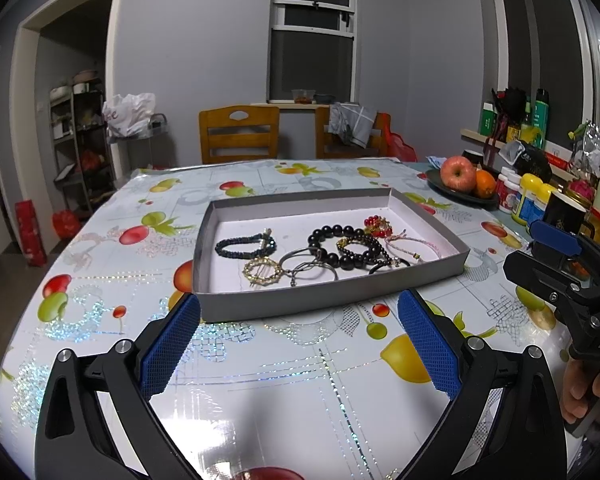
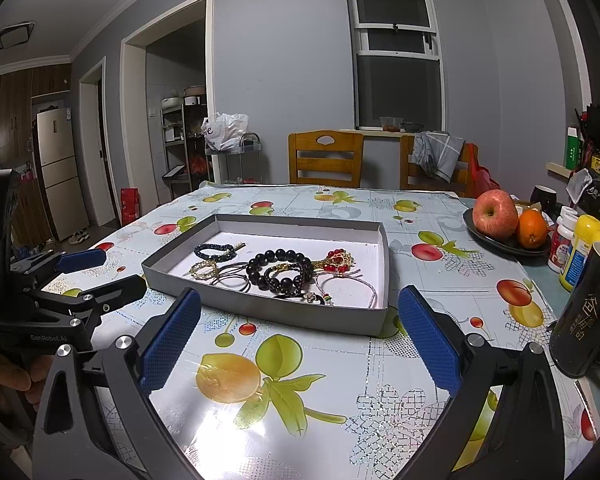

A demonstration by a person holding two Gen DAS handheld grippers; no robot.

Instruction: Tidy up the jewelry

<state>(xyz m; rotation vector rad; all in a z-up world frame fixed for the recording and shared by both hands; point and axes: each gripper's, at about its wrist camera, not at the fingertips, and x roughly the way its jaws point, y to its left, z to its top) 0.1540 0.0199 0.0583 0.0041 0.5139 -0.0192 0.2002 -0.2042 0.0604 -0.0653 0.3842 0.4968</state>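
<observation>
A shallow grey tray (image 1: 260,306) (image 2: 260,309) stands mid-table and holds several bracelets: a small dark bead bracelet (image 1: 244,245) (image 2: 215,251), a gold ring bracelet (image 1: 263,271), thin wire bangles (image 1: 312,266), a large black bead bracelet (image 1: 342,246) (image 2: 280,270), a red and gold piece (image 1: 376,226) (image 2: 337,261) and a pale cord bracelet (image 1: 412,248) (image 2: 350,286). My left gripper (image 1: 298,340) is open and empty, just short of the tray's near wall. My right gripper (image 2: 298,340) is open and empty, also short of the tray. Each gripper shows in the other's view, the right one (image 1: 556,256) and the left one (image 2: 100,272).
A dark plate (image 2: 500,242) with an apple (image 2: 494,214) and an orange stands at the right back. Bottles (image 2: 580,248) and a black mug (image 2: 588,312) crowd the right edge. Two wooden chairs (image 2: 326,164) stand behind the table. The fruit-print tablecloth (image 2: 300,380) covers the table.
</observation>
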